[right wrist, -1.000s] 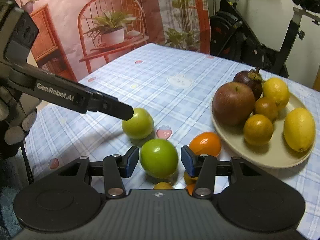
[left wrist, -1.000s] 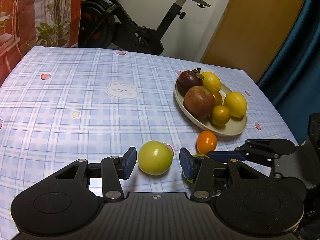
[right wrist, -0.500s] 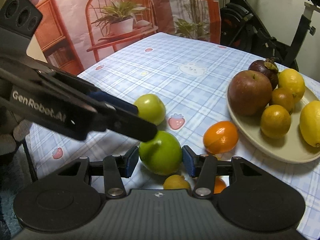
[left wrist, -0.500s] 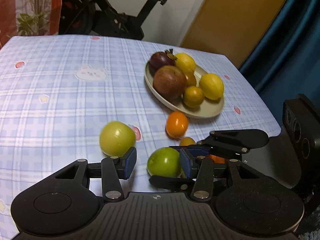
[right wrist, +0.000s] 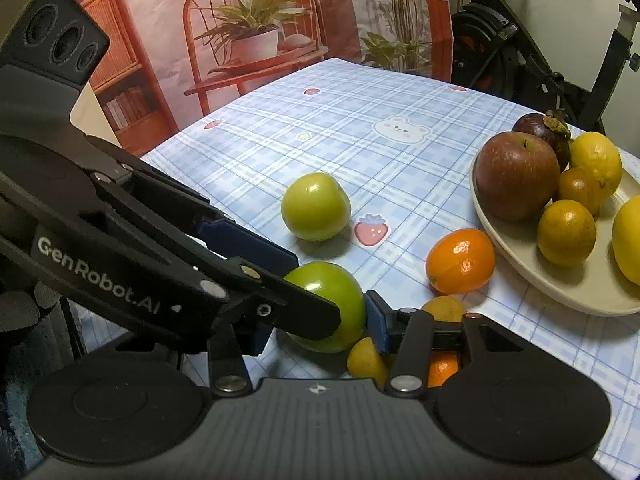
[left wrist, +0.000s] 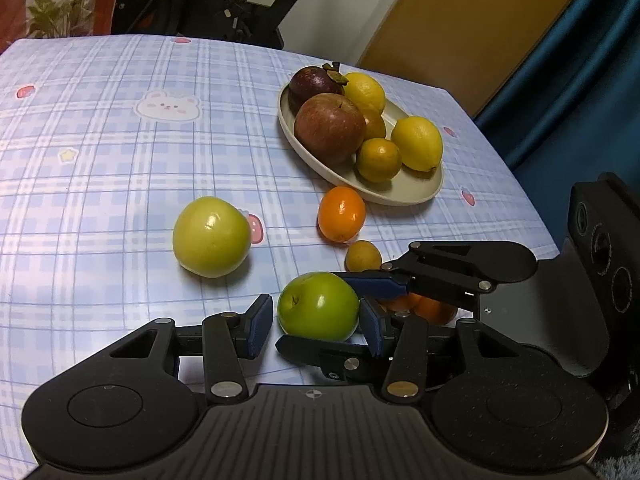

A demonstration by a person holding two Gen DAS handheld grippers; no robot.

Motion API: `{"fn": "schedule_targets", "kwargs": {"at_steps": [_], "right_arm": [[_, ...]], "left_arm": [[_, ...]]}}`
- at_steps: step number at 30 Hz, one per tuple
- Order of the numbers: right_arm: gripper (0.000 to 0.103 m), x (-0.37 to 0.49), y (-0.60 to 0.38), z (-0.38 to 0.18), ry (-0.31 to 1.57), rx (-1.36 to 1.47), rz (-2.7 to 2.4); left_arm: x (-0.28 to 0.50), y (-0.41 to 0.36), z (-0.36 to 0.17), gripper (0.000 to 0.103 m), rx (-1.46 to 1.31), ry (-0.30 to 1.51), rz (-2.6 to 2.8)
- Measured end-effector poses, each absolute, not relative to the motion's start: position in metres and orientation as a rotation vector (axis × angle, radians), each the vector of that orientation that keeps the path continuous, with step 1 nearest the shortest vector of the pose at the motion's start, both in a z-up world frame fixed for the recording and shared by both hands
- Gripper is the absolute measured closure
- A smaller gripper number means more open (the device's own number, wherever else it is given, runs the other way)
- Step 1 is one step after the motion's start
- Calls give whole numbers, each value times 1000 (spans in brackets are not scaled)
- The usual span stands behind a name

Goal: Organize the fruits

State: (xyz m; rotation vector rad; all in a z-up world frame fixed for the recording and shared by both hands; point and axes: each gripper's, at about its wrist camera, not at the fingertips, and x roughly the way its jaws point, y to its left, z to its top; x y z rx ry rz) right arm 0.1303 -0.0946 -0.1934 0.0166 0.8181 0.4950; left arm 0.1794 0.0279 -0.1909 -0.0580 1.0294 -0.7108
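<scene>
A: blue checked tablecloth (left wrist: 100, 152), exercise bike at the back. Where's the green apple (left wrist: 319, 306)?
B: on the cloth, sitting between both tongs. Right gripper (right wrist: 316, 330) pads look pressed on its sides, left gripper (left wrist: 316, 326) has a gap one side, so partly open
A: rest?
B: yellow-green apple (left wrist: 211, 236) and orange (left wrist: 341, 213) nearby, plate (left wrist: 400, 194) of fruit beyond

Blue-checked table (left wrist: 100, 168) bearing, ahead of the tongs, a beige plate (left wrist: 400, 194) far right, a pale green fruit (left wrist: 211, 237) ahead-left, an orange (left wrist: 341, 214) before the plate, a darker green apple (left wrist: 318, 306) nearest.
</scene>
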Motion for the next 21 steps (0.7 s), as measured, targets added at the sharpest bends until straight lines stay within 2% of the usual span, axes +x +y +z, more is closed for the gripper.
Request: {"fn": "schedule_targets", "kwargs": {"at_steps": [21], "right_arm": [[54, 122, -105, -184, 765, 55, 494]], "left_arm": [[183, 23, -183, 52, -85, 995, -707]]}}
